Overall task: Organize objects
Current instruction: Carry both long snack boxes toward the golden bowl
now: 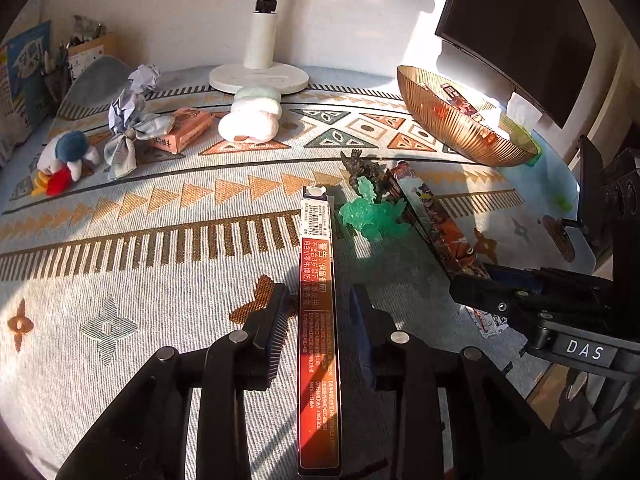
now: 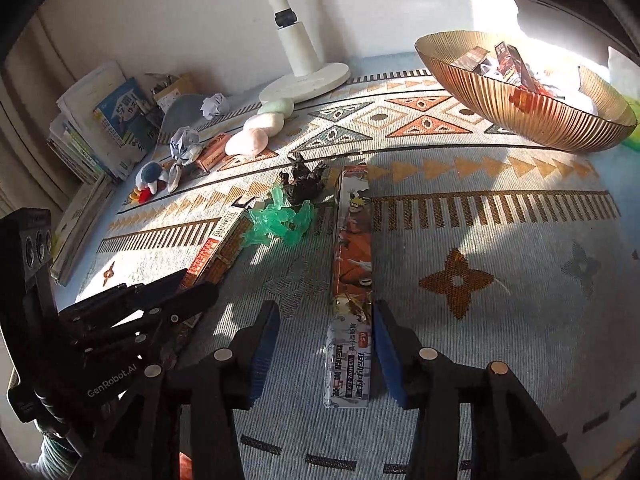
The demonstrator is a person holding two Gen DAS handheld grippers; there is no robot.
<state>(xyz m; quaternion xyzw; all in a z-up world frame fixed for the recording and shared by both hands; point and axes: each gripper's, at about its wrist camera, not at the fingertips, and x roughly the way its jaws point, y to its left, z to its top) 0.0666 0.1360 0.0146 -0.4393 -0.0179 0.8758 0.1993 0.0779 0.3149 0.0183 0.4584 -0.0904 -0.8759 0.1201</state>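
Note:
A long red box (image 1: 318, 320) with white print lies on the patterned cloth (image 1: 120, 280), between the fingers of my left gripper (image 1: 320, 304). The jaws stand open, with a gap on each side of the box. A long orange cartoon-printed box (image 2: 354, 248) lies between the fingers of my right gripper (image 2: 326, 312), which is open; the right pad is close to the box and the left pad is well away. A green translucent figure (image 1: 366, 212) and a dark figure (image 1: 362, 168) stand between the far ends of the two boxes.
A ribbed gold bowl (image 2: 520, 108) holding several boxes sits at the back right. A white lamp base (image 1: 259, 77), rolled socks (image 1: 250, 122), crumpled paper (image 1: 142, 78), a cloth bow (image 1: 128, 140), a small orange box (image 1: 182, 130) and a plush toy (image 1: 66, 160) line the back left. Books (image 2: 100, 128) lean at the far left.

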